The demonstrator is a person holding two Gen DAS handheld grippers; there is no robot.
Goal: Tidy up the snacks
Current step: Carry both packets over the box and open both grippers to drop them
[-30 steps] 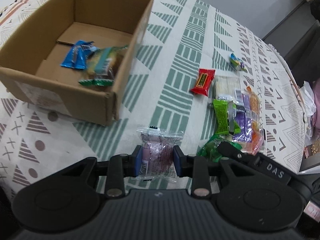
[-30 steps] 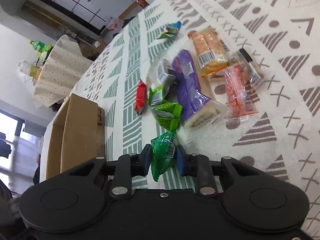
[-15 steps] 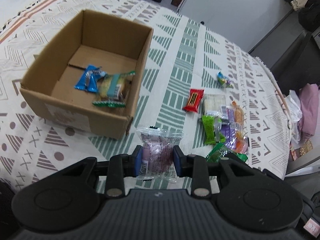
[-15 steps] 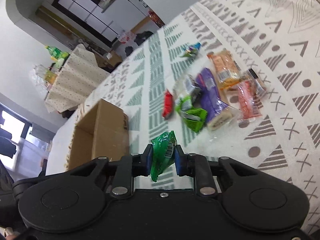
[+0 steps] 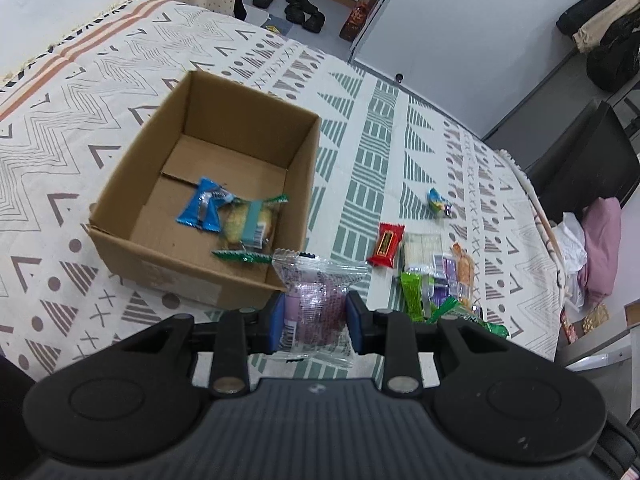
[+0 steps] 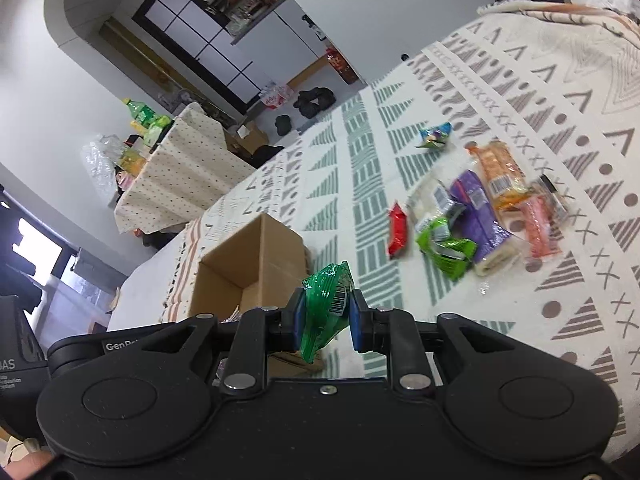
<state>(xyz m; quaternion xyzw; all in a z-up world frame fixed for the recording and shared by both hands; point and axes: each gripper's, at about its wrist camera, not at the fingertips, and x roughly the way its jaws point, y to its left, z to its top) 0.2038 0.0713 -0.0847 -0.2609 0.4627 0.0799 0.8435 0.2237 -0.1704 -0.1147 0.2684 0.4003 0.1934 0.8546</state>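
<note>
Left tool [image 5: 315, 316] grips a clear pink packet [image 5: 318, 304], long axis pointing away; right tool [image 6: 325, 318] pinches a green packet [image 6: 326, 304] upright.

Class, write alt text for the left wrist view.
The left claw grips a clear pink snack packet just short of an open cardboard box holding two snacks. More snacks lie on the patterned cloth to the right.

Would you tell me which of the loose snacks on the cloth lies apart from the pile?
The small blue candy, alone beyond the red bar and the heaped packets.
</note>
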